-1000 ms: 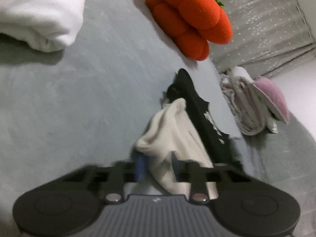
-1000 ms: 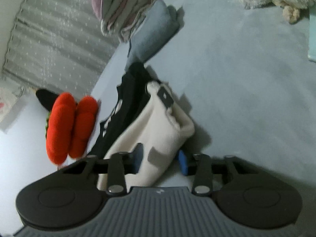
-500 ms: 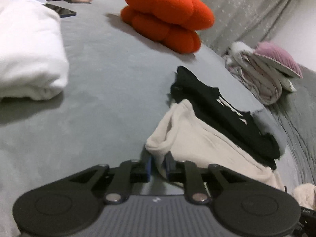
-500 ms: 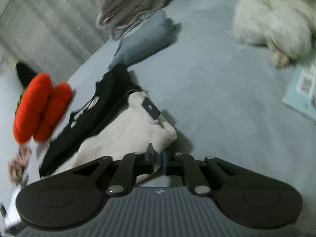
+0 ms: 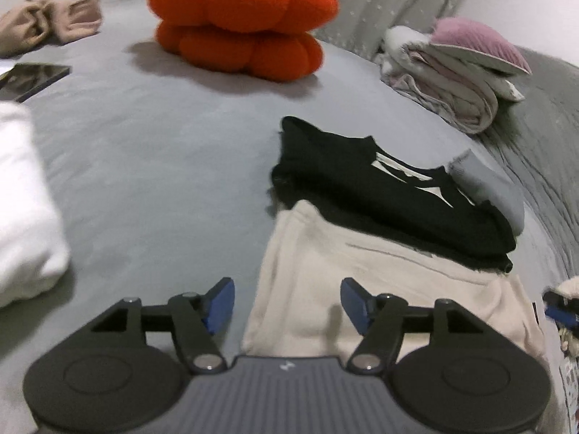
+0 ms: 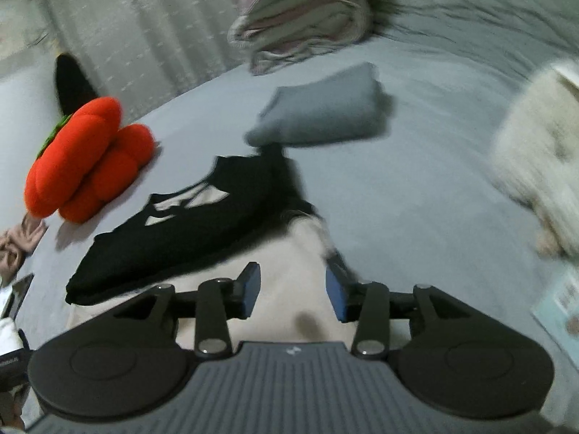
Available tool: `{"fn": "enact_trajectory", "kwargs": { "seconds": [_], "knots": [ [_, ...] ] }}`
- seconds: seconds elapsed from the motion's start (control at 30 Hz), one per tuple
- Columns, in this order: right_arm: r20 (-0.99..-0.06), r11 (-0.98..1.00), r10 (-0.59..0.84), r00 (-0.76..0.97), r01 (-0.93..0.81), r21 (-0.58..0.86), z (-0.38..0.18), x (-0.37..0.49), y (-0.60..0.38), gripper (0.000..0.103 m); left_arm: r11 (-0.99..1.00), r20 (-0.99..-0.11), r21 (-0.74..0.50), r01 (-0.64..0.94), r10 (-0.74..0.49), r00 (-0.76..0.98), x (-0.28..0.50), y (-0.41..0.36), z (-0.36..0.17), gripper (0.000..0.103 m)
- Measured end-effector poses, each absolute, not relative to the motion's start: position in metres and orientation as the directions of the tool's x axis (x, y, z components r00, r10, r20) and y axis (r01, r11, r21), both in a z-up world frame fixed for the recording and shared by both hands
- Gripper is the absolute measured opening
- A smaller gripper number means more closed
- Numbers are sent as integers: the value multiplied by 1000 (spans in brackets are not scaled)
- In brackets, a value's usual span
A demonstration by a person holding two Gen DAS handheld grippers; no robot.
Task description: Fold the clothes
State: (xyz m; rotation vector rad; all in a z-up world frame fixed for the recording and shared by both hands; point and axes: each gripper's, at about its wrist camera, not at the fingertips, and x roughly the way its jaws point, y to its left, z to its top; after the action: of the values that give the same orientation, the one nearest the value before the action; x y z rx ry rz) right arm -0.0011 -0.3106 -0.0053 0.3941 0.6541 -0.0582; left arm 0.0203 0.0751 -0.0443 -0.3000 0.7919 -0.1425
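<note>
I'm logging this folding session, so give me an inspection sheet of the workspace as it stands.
Surface: grey bed cover, smooth in the middle.
Job's things: cream garment lying flat nearest the cameras; folded black top beside it; folded grey piece beyond.
Clutter: orange plush, phone, white bundle, beige cloth, pink-and-white pile, fluffy white toy, blurred.
Grippers: left tongs and right tongs both opening; cream garment lies below, not pinched.
Cables: nothing seen.
Surroundings: grey dotted curtain behind the bed.
</note>
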Motion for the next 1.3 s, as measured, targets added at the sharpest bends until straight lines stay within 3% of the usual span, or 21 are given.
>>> {"fn": "enact_trajectory", "kwargs": {
  "seconds": [0.1,0.4,0.73,0.9,1.13,1.23,1.3],
  "knots": [
    [-588,932,100,803,132,338,-6,18,-297,51,956,-677,-289,42,-236,697,31,65,-43,69],
    [-622,958,165,766,24,285,-26,42,-270,52,978,-639,-172,121,-204,741,39,50,-54,68],
    [-615,964,182,767,-16,265,-24,33,-274,52,964,-617,-224,143,-254,745,32,71,-31,65],
    [-617,969,174,767,-23,245,-24,31,-275,52,951,-597,-234,200,-303,742,33,72,-29,53],
    [-630,974,175,757,-39,225,-29,34,-273,52,963,-635,-147,227,-268,724,49,51,-40,50],
    [-656,983,154,739,-49,175,-40,38,-267,49,971,-649,-90,222,-226,726,54,43,-47,35],
    [-657,988,138,742,-61,139,-47,37,-263,47,976,-653,-49,212,-192,733,55,39,-53,8]
  ]
}}
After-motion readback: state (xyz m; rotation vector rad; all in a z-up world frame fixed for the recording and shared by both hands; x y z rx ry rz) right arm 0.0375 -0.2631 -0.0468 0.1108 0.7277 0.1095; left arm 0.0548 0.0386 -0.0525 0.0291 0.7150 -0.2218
